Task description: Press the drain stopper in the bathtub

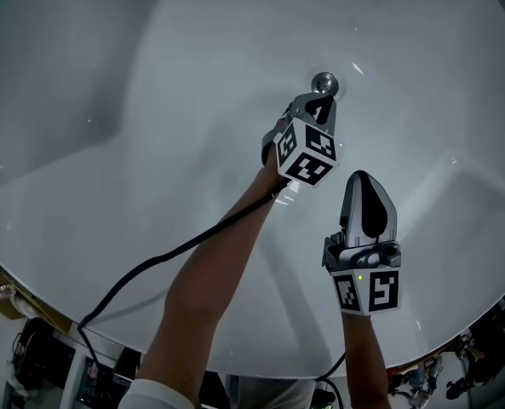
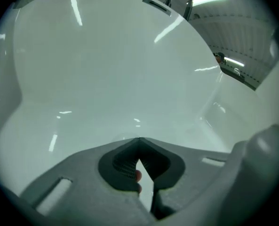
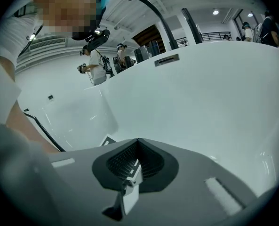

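Nearest the head camera is the person's left forearm [image 1: 211, 281], reaching down into the white bathtub [image 1: 133, 100]. A black cable [image 1: 150, 264] runs along it, away from the drain stopper [image 1: 324, 83] towards the tub's near rim.

Drain stopper: a small round chrome cap on the tub floor, at the far end of the reach. It is the reference point for what follows.

Left gripper [image 1: 320, 102]: its tip sits just on the near side of the stopper. Whether it touches the cap cannot be told. Its marker cube [image 1: 306, 150] lies a little further back from the stopper. In its own view the left gripper [image 2: 139, 139] has its jaws brought together at the tips, with nothing between them. Only bare tub wall shows ahead, and a fingertip [image 2: 138, 175] shows through the gap behind the tips.

Right gripper [image 1: 359, 177]: well back from the stopper, nearer the person and slightly to the right of the left gripper. It hangs above the tub floor. In its own view the right gripper [image 3: 138, 140] is likewise clenched and empty.

Beyond the tub's rim on the stopper's side, the right gripper view shows a black curved spout [image 3: 151, 6], an overflow slot [image 3: 166, 59] in the tub wall and several people [image 3: 94, 65] standing in the room.
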### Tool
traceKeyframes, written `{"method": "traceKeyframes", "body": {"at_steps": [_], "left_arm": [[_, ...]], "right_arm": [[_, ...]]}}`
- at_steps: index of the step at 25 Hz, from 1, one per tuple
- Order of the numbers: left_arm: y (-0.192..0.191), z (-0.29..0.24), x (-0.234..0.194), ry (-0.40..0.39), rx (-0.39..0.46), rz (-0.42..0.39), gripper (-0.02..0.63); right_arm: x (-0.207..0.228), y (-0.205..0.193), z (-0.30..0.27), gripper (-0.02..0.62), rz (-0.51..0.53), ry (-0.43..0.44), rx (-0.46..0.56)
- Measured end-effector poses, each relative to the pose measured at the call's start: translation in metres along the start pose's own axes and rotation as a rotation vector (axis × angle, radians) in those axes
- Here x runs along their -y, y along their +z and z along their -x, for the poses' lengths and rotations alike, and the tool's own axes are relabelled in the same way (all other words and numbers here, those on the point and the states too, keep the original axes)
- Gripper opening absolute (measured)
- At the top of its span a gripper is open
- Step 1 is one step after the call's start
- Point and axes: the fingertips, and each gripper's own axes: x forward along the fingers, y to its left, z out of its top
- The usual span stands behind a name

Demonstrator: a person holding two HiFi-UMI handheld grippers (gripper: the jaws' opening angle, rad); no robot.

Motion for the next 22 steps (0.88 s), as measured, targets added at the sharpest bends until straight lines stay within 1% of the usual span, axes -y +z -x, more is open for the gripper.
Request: {"method": "traceKeyframes", "body": {"at_steps": [2,3,5,7,8,12,14,18,20,22], "left_arm": [[-0.003,-0.014,-0.005,0.026,-0.013,0.042,0.003],[-0.005,-0.022,-0.005,0.028,-0.029,0.073,0.003],[-0.016,-0.039,-0.007,0.035,-0.086,0.114,0.003],[-0.024,-0.052,-0.018,0.059,-0.140,0.106,0.003],[-0.025,-0.056,-0.023,0.064,-0.153,0.095,0.003],[-0.031,-0.066,-0.021,0.026,-0.175,0.036,0.003],[-0.034,-0.073,-0.022,0.021,-0.190,0.030,0.003],[-0.045,-0.082,-0.030,0.061,-0.241,0.034,0.003],[-0.046,-0.084,-0.032,0.081,-0.249,0.025,0.003],[-0.045,-0.085,-0.034,0.093,-0.254,0.033,0.003]], "right_arm": [[0.004,-0.003,0.003,0.003,-0.007,0.001,-0.007],[0.006,-0.005,0.005,0.003,-0.014,-0.006,-0.015],[0.008,-0.010,0.006,0.003,-0.023,-0.012,-0.028],[0.008,-0.010,0.000,0.003,-0.024,-0.014,-0.029],[0.008,-0.010,-0.002,0.003,-0.027,-0.019,-0.027],[0.009,-0.011,-0.001,0.003,-0.043,-0.038,-0.027],[0.010,-0.012,-0.002,0.003,-0.050,-0.042,-0.028],[0.012,-0.014,-0.002,0.003,-0.063,-0.050,-0.029],[0.013,-0.014,-0.002,0.003,-0.064,-0.048,-0.030],[0.014,-0.015,-0.001,0.003,-0.064,-0.045,-0.031]]}}
